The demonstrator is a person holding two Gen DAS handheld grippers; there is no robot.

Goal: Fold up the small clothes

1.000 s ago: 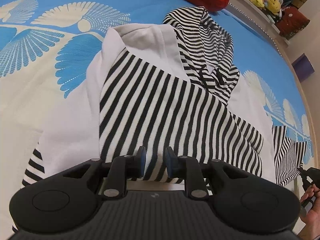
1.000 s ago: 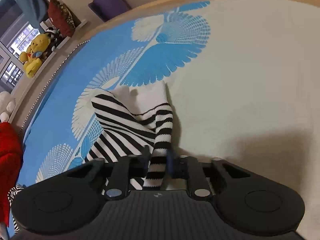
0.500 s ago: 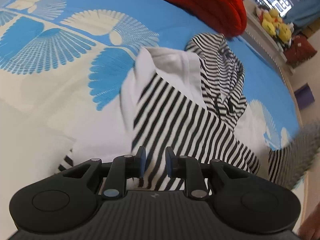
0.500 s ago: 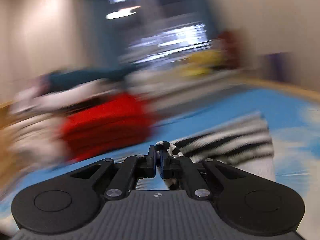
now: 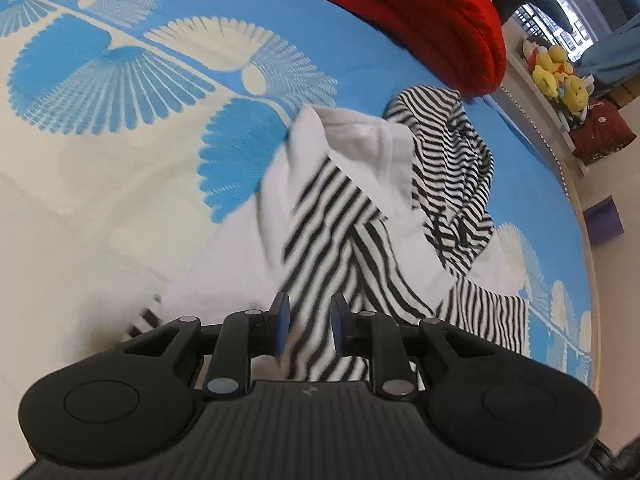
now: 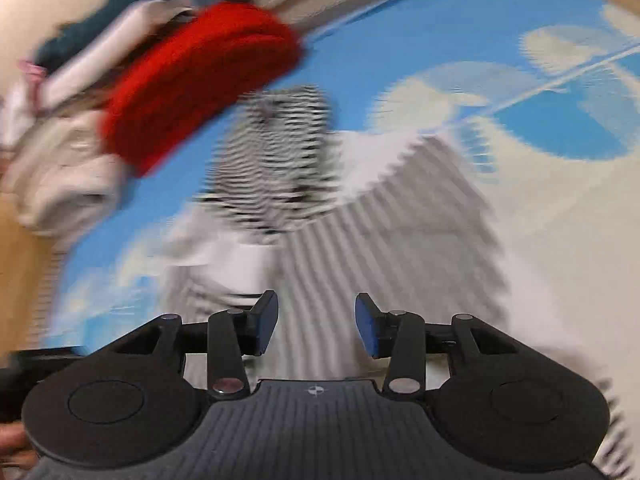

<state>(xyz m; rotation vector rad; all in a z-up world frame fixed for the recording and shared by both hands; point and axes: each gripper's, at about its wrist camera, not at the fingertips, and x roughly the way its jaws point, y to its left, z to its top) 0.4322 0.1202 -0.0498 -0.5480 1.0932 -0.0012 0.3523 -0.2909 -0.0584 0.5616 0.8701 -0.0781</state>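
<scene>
A white hooded top (image 5: 360, 148) with black-and-white striped sleeves and hood lies on the blue and cream bedspread (image 5: 120, 80). One striped sleeve (image 5: 320, 216) is folded across its body, and a second striped band (image 5: 384, 264) crosses over it. My left gripper (image 5: 308, 322) is at the near end of that sleeve, and striped cloth fills the gap between its pads. In the blurred right wrist view, my right gripper (image 6: 316, 324) hovers over the top (image 6: 380, 220). Its jaws are opening and nothing is between them.
A red knitted item (image 5: 420, 12) lies just beyond the hood, with more piled clothes (image 6: 60, 168) beside it. Plush toys (image 5: 556, 76) sit on a ledge past the bed's rim (image 5: 592, 280). A purple box (image 5: 604, 220) stands on the floor.
My right gripper swung the striped sleeve it held from the bed's edge over onto the top, then opened and let it go. The left gripper shifted a little, still on the cloth.
</scene>
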